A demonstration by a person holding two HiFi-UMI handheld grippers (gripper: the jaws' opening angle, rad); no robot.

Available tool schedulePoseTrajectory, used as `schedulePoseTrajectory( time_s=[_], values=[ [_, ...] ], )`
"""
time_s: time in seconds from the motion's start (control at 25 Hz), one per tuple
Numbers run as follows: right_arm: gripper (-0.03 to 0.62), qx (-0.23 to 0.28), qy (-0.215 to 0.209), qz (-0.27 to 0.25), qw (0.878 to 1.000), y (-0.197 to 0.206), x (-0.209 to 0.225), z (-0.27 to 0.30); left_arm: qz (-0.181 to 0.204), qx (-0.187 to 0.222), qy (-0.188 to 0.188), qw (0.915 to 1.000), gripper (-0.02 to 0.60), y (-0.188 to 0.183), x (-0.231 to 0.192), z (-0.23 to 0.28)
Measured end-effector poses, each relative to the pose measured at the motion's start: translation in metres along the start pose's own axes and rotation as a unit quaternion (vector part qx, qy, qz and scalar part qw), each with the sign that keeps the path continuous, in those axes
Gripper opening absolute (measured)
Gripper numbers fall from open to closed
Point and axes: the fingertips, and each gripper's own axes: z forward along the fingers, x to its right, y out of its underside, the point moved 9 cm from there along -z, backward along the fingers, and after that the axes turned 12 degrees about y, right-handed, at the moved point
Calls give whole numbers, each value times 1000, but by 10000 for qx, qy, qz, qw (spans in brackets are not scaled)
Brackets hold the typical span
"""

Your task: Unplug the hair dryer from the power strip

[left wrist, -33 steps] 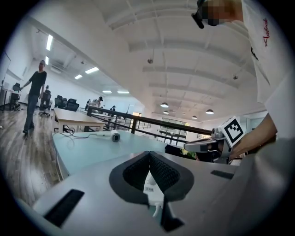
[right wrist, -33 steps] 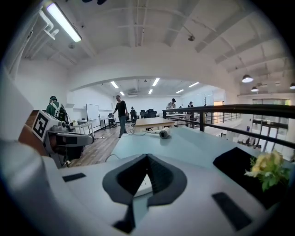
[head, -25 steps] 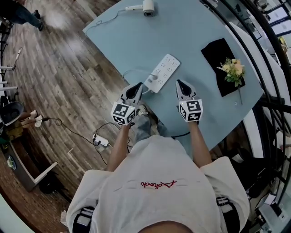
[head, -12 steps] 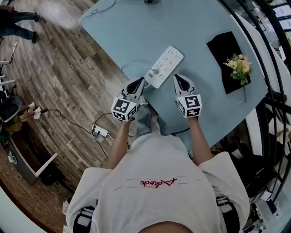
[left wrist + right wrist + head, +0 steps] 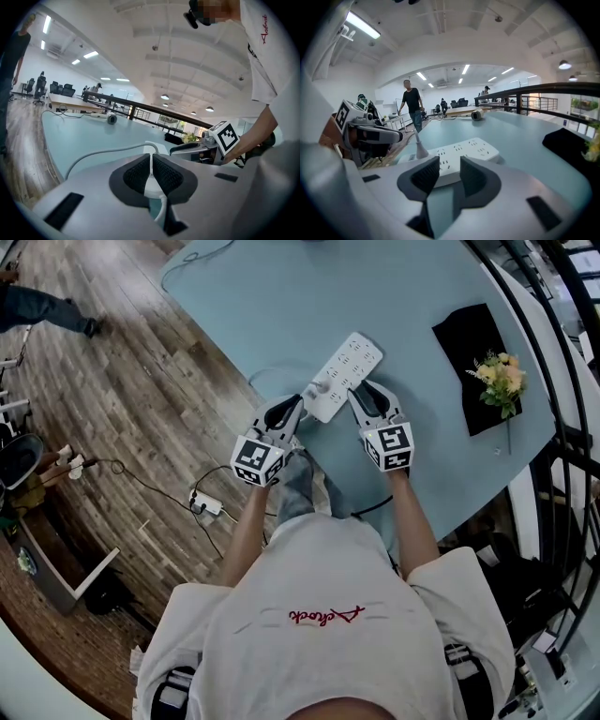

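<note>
On the blue tabletop (image 5: 422, 296): one white strip (image 5: 349, 367), one plug (image 5: 317, 390) seated in its near end, one black cloth (image 5: 469, 352), one bunch of flowers (image 5: 502, 379) lying on the cloth. One white cord (image 5: 103, 152) looping from the plug end across the tabletop. One dryer (image 5: 111, 119), far across the tabletop, well apart from the strip. One more, the floor strip (image 5: 208, 507), down on the wood floor (image 5: 122, 399) with a dark cable.

Two grippers, flanking the plug end of the strip. First the left gripper (image 5: 294, 409): jaws shut, pads pressed together, nothing held, tip just beside the plug. Then the right gripper (image 5: 364, 390): jaws just been opening, now standing wide apart, nothing between the pads, the strip's edge right in front of the gap.

Two cubes (image 5: 258, 460), one per gripper, each face showing a black-and-white square marker. One line of red cursive on the white shirt (image 5: 319, 652), too loopy to read for sure. One person (image 5: 412, 105) in dark clothes standing beyond the tabletop, a few more far off and too small to count.
</note>
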Motion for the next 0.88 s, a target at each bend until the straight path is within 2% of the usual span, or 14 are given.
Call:
schedulePoseTrajectory(
  time_s=[0.28,0.48,0.52,0.56,0.88],
  values=[
    [121,-58,-44,-205,9998,5,1,7,6,-65,195,9998,11,-1,0,12],
    [121,2,-56,-361,9993,7,-1,8,69,-144,240,9996,14,2,-1,15],
    [121,4,-63,-354,9994,7,-1,8,67,-171,255,9995,43,3,-1,16],
    [121,6,-65,-348,9994,7,-1,8,57,-200,287,9994,103,4,-1,18],
    [121,12,-47,-378,9993,6,-1,7,316,-351,501,9976,138,-3,2,44]
  ],
)
